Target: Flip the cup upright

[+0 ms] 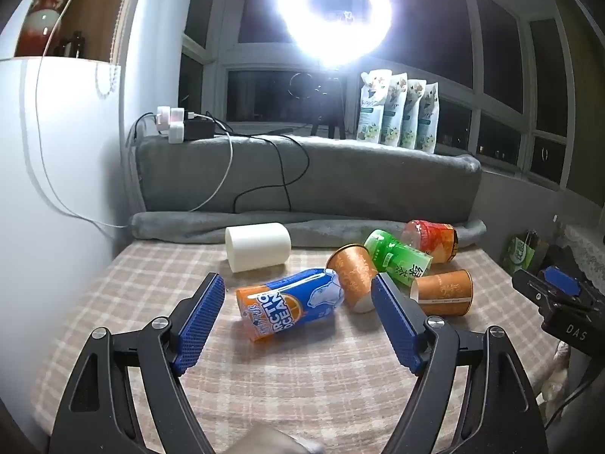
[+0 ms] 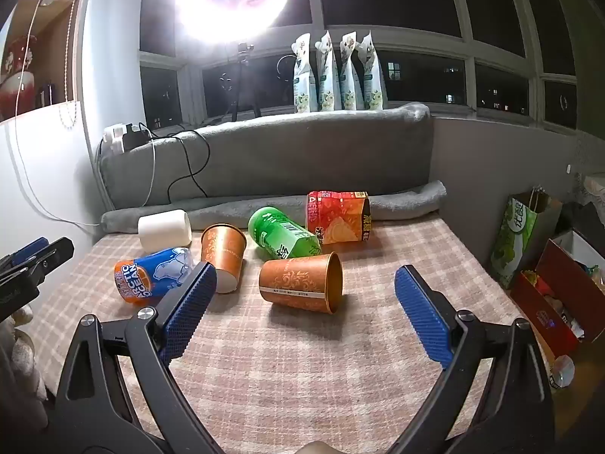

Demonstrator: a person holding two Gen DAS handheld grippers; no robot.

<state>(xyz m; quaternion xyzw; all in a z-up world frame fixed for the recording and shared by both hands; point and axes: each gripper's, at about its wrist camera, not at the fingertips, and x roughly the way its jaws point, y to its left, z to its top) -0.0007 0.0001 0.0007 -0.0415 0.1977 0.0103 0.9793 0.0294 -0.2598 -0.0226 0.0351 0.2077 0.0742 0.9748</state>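
Note:
Several cups lie on their sides on the checked cloth point(image 2: 302, 359). A blue and orange Arctic Ocean cup point(image 1: 291, 302) point(image 2: 155, 276) lies just ahead of my open, empty left gripper point(image 1: 298, 314). An orange paper cup point(image 2: 302, 283) point(image 1: 444, 291) lies with its mouth to the right, just ahead of my open, empty right gripper point(image 2: 306, 306). A second orange cup point(image 2: 224, 255) point(image 1: 353, 278) lies tilted with its white base toward me. A green cup point(image 2: 283, 238) point(image 1: 397, 261), a red cup point(image 2: 338, 217) point(image 1: 431, 238) and a white cup point(image 2: 164, 229) point(image 1: 259, 246) lie farther back.
A grey rolled blanket point(image 2: 378, 200) and grey padded back point(image 1: 302, 174) bound the far edge. A power strip with cables point(image 1: 177, 125) sits top left. A white wall point(image 1: 56, 189) stands on the left. A green bag point(image 2: 518, 238) and red box point(image 2: 559, 295) stand off the right edge.

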